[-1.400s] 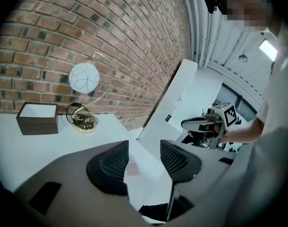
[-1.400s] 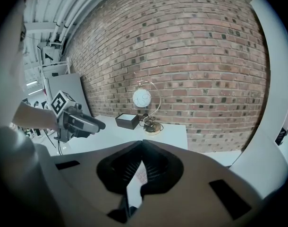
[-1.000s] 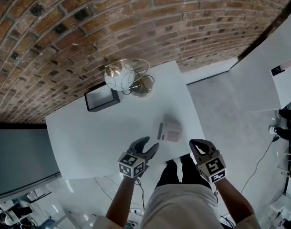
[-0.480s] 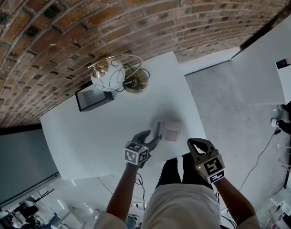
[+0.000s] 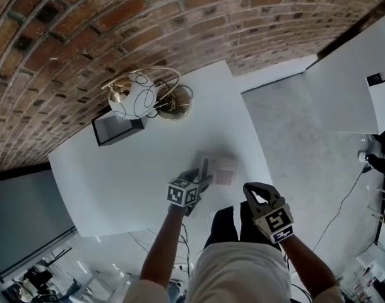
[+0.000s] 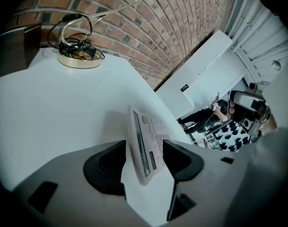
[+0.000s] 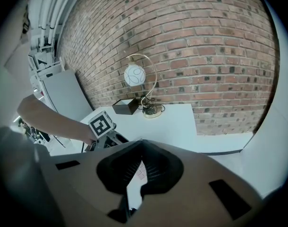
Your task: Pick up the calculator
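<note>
Calculator [image 5: 224, 170] sits between left gripper [image 6: 144, 144] jaws, just opened wider; right gripper [image 7: 141, 142] jaws together.

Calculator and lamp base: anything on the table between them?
Nothing. In the left gripper view, only bare white table lies between the calculator and the lamp base; the head view agrees.

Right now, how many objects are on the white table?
3: a globe lamp at the far edge, a black box left of it, and the calculator near the front edge. Nothing seems hidden.
</note>
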{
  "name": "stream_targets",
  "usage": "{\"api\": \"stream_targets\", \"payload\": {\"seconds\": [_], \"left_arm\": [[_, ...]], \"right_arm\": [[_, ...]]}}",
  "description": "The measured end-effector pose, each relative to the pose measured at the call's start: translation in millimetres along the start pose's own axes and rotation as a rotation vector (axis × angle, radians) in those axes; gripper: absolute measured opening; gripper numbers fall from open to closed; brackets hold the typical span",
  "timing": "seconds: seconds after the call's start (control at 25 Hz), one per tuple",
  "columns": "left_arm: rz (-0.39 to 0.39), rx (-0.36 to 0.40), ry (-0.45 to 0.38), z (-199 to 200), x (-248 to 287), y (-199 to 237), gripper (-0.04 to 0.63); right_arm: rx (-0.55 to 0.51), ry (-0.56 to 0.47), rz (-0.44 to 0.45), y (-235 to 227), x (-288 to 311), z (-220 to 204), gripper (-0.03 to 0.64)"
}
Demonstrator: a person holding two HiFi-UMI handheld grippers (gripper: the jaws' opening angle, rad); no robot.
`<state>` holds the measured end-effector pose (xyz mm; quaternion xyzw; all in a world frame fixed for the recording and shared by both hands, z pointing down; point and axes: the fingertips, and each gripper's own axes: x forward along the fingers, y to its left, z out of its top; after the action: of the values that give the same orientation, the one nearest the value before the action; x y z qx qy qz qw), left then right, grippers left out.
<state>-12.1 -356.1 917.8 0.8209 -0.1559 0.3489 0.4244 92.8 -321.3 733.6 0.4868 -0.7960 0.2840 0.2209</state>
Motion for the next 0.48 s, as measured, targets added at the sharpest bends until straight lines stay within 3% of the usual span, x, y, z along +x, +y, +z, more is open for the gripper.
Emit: {"api": "stream_targets", "payload": {"seconds": [0.28, 0.48], "left_arm": [[-0.052, -0.057, 0.052, -4.6, 16.3, -0.5, 0.253], [-0.078, -0.096, 0.077, -4.4, 22.0, 1.7, 0.191]], "right_arm": [[0.013, 0.024, 0.014, 3.1, 6.8, -10.7, 0.012], [0.02, 0.04, 0.02, 5.3, 12.4, -16.5, 0.011]]}}
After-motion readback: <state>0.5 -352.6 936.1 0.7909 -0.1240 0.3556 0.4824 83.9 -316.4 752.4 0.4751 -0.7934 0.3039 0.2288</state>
